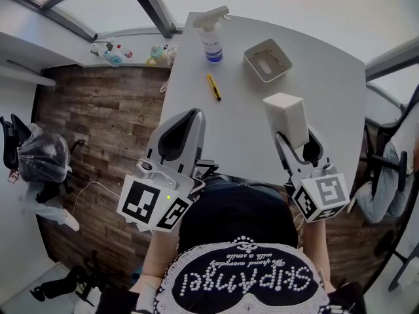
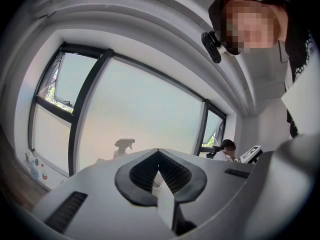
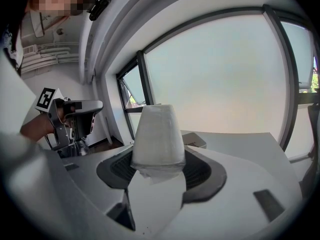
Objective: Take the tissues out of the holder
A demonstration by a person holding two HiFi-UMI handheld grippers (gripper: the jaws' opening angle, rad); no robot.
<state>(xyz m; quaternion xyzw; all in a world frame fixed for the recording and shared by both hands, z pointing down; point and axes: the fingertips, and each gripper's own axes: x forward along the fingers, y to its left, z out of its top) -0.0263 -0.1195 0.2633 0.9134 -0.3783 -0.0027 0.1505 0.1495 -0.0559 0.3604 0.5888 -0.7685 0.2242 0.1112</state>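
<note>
In the head view the tan tissue holder (image 1: 267, 59) sits open at the back of the grey table (image 1: 249, 110), and I see nothing in it. My right gripper (image 1: 294, 136) is shut on a white pack of tissues (image 1: 286, 115), held above the table nearer to me than the holder. In the right gripper view the pack (image 3: 157, 139) stands up between the jaws of the right gripper (image 3: 159, 166), with the holder (image 3: 196, 140) behind it. My left gripper (image 1: 194, 114) hovers by the table's left edge, its jaws together and holding nothing. The left gripper (image 2: 158, 151) shows its tips meeting.
A spray bottle (image 1: 211, 34) stands at the table's far edge and a yellow pen-like tool (image 1: 214, 87) lies left of the middle. Small bottles (image 1: 111, 51) sit on the window sill. An office chair (image 1: 39, 156) stands on the wooden floor at left.
</note>
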